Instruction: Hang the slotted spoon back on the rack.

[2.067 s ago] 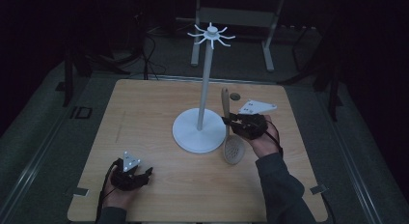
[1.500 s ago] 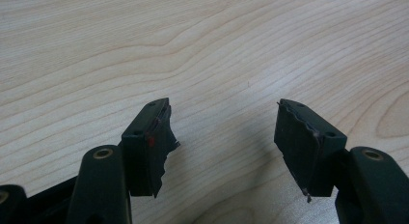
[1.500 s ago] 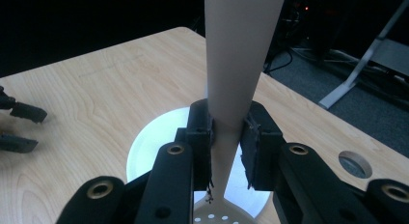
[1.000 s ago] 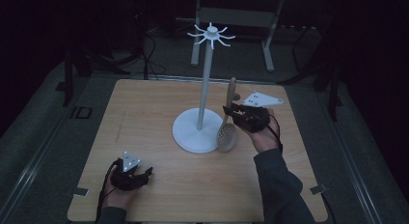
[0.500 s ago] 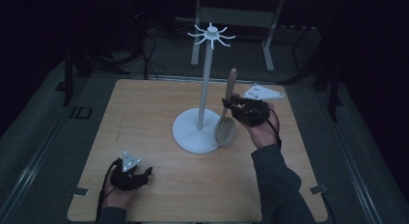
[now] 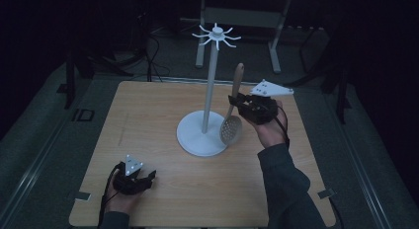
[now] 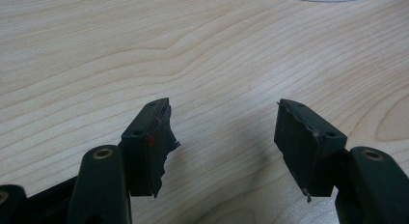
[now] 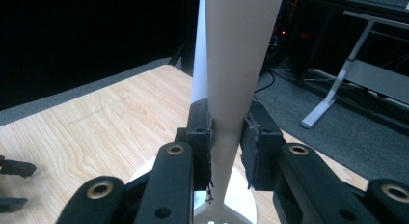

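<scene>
Black two-jaw grippers, dark sleeves

Each gripper (image 6: 132, 177) is black with a pale grey three-cornered plate (image 6: 271, 89) on top; brass-ringed screw holes (image 8: 175, 148) dot the arms, and a dark grey sleeve (image 6: 289, 189) sits right of the stand (image 6: 203, 138).

A dim lab or test room, probably: a bare wooden table (image 6: 163, 115) stands on grey carpet (image 6: 44, 140), cables (image 6: 153, 51) trail across the floor behind, and metal desk legs (image 6: 276, 41) show in the dark background.
</scene>
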